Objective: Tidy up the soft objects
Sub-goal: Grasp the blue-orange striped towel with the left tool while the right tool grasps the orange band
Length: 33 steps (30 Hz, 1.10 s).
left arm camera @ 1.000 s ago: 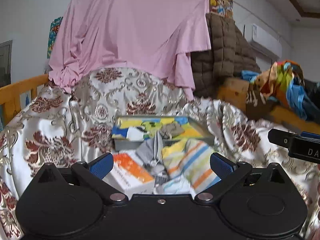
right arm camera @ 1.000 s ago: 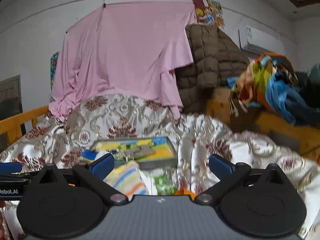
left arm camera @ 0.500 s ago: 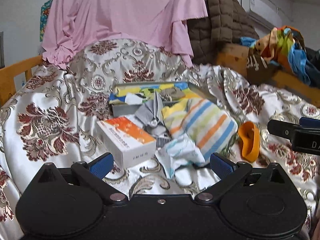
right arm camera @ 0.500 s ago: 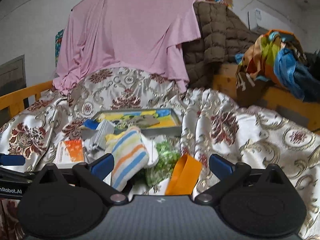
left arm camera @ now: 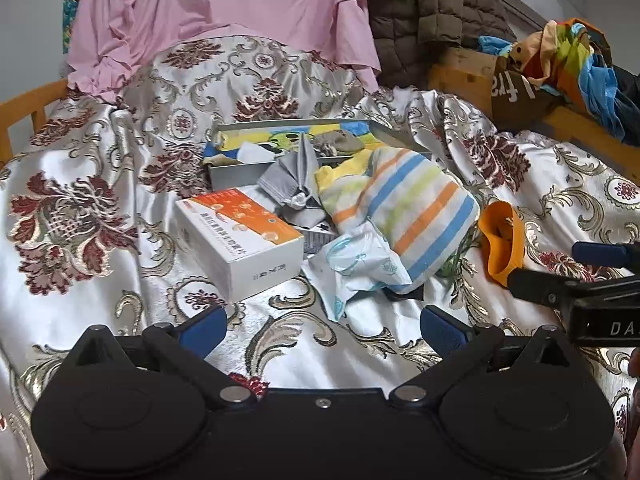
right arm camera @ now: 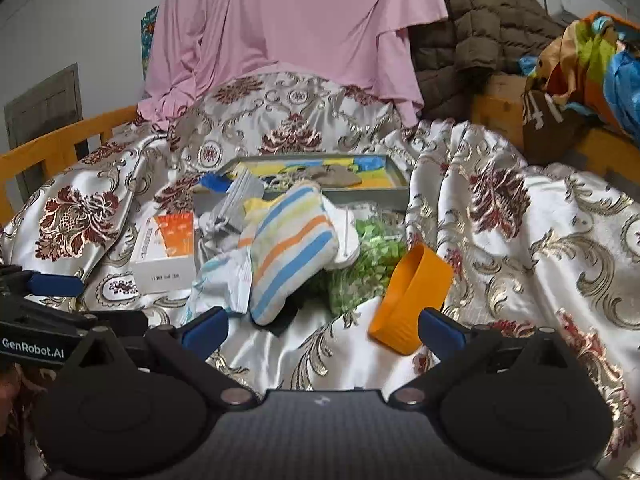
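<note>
A heap of soft things lies on the patterned bedspread [left arm camera: 100, 300]: a striped cloth [left arm camera: 404, 208] [right arm camera: 288, 248], a grey cloth [left arm camera: 296, 180], a pale printed packet [left arm camera: 356, 268] [right arm camera: 220, 276] and a green-patterned bag [right arm camera: 368, 260]. Beside them are an orange-and-white box [left arm camera: 240, 240] [right arm camera: 168, 252] and an orange cup [left arm camera: 502, 240] [right arm camera: 412, 296] on its side. Behind stands a shallow grey tray [left arm camera: 244, 170] [right arm camera: 368, 192] with a colourful lining. My left gripper [left arm camera: 322, 330] is open, short of the heap. My right gripper [right arm camera: 322, 330] is open too, the cup near its right finger.
A pink sheet [left arm camera: 224, 12] and a brown quilted jacket [left arm camera: 436, 8] hang behind the bed. Colourful clothes [left arm camera: 576, 52] pile on a wooden ledge at right. A wooden rail [right arm camera: 68, 140] borders the left side. The right gripper's side [left arm camera: 592, 292] shows in the left wrist view.
Both views have tilted down and drawn nearer the heap; more bedspread, the box, the packet and the orange cup now show. Both grippers stay open.
</note>
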Motion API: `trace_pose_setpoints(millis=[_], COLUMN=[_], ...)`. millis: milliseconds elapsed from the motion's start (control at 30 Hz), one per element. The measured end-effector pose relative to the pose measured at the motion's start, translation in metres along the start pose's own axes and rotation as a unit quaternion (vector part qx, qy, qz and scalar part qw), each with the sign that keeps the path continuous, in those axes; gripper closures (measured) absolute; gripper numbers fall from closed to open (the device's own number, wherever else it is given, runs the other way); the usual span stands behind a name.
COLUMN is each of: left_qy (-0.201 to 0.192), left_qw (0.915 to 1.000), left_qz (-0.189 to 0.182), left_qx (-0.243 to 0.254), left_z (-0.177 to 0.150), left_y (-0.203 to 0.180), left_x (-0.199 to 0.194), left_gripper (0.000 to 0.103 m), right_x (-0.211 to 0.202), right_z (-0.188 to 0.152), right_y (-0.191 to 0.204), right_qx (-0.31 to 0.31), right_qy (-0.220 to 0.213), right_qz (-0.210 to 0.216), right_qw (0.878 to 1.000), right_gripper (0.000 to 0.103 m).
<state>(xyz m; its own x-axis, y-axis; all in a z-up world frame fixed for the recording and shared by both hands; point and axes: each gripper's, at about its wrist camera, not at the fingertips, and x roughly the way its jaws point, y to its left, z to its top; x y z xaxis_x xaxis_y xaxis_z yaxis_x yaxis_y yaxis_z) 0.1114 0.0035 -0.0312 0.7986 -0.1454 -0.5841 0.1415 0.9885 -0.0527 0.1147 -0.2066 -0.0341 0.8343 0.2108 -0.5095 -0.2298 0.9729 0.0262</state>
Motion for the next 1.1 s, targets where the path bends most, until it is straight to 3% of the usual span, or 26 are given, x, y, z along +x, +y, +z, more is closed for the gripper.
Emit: trace_pose_setpoints(millis=[233,433,533,700,833,1100], left_qy=[-0.011,-0.024,-0.029,-0.041,-0.038,-0.02], left_qw=[0.9979,0.992,0.9857,0.9665,0.9559,0.9491], left_qz=[-0.011,-0.05,-0.067,-0.075,-0.087,-0.111], left_qx=[0.063,0.114,0.152,0.242,0.278,0.294], left_z=[0.012,0.023,0.027,0.038,0.049,0.065], left_y=[-0.01,-0.023,-0.033,-0.054,-0.065,-0.075], left_x=[0.019,0.031,0.04,0.061,0.081,0.113], left_gripper=[0.001,0.001,0.001,0.001,0.001,0.01], right_x=[0.01,0.03,0.043,0.068,0.087,0.11], right_z=[0.004,0.014,0.018,0.019,0.018,0.018], right_y=[-0.011,-0.029,-0.037,-0.055,-0.061,-0.072], right_qx=[-0.005,-0.022,-0.038,-0.038,-0.041,-0.034], right_qy=[0.007,0.012,0.02,0.04,0.055,0.065], right_qz=[-0.035,-0.038,-0.034,-0.034,-0.02,-0.019], right_qw=[0.999,0.999,0.998,0.998,0.997,0.997], right_gripper=[0.0,0.0,0.0,0.0,0.002,0.015])
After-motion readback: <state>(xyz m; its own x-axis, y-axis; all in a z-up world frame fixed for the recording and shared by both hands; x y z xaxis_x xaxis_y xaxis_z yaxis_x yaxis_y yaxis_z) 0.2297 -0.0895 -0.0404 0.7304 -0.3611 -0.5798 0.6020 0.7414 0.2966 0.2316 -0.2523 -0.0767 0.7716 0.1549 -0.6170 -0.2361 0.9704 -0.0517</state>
